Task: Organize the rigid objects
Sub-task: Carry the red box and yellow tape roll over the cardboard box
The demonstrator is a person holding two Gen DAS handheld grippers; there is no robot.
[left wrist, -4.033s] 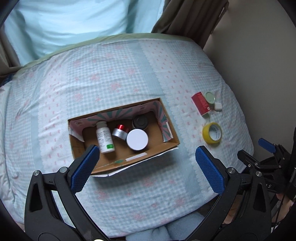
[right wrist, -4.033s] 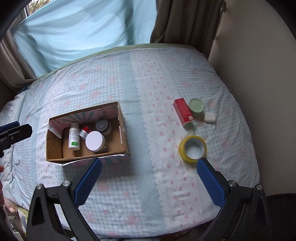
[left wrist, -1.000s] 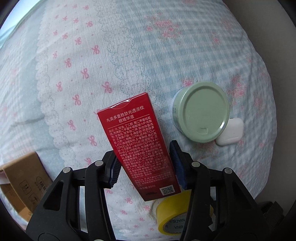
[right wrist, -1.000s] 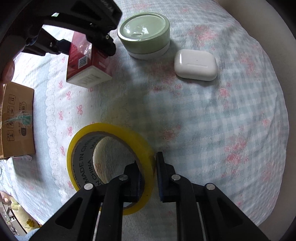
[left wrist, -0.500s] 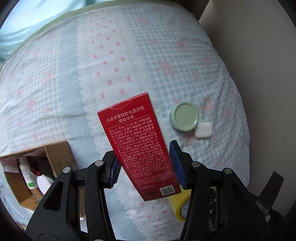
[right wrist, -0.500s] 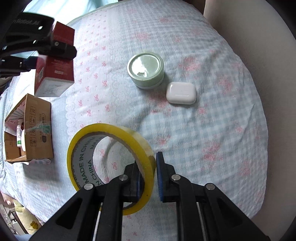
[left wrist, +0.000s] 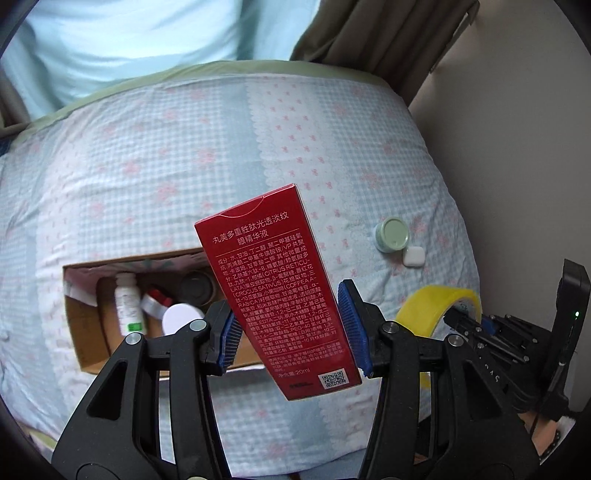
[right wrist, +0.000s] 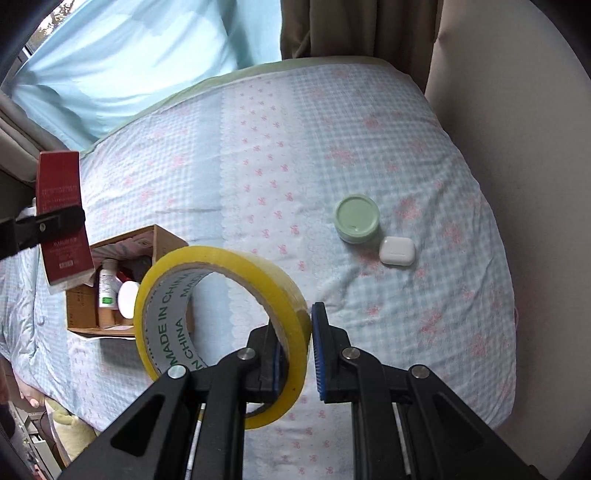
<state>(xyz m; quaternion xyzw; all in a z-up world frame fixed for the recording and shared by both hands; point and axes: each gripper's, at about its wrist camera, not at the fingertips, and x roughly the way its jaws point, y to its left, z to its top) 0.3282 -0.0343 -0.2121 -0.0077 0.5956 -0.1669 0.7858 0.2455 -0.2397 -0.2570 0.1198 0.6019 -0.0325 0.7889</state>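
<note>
A bed (left wrist: 147, 166) fills both views, spread with a pale blue checked quilt with pink bows and white lace stripes. A light blue curtain (right wrist: 129, 66) and a brown drape (right wrist: 351, 26) hang behind it, and a beige wall (right wrist: 517, 110) runs along its right side.

The left gripper (left wrist: 291, 325) is clamped on the lower part of a red carton (left wrist: 273, 280), its blue pads pressed to both long sides; the carton hangs tilted in the air above the quilt, in front of an open cardboard box (left wrist: 88, 347). The right gripper (right wrist: 295, 350) pinches the wall of a yellow tape roll (right wrist: 221, 321), one finger inside the ring and one outside, the roll lifted clear of the bed.

The left view looks into the box: a white bottle (left wrist: 127, 306), a white-lidded jar (left wrist: 181, 317), a dark jar (left wrist: 195, 288) and something red and white between them. It also catches the right gripper with the tape at the right edge. The right view shows the carton's narrow side at far left, crossed by a black finger, and partly hides the box behind the tape.

A green-lidded jar (right wrist: 356, 218) stands on the quilt towards the wall, touching or just beside a white earbud case (right wrist: 397, 251), both well apart from the box.
</note>
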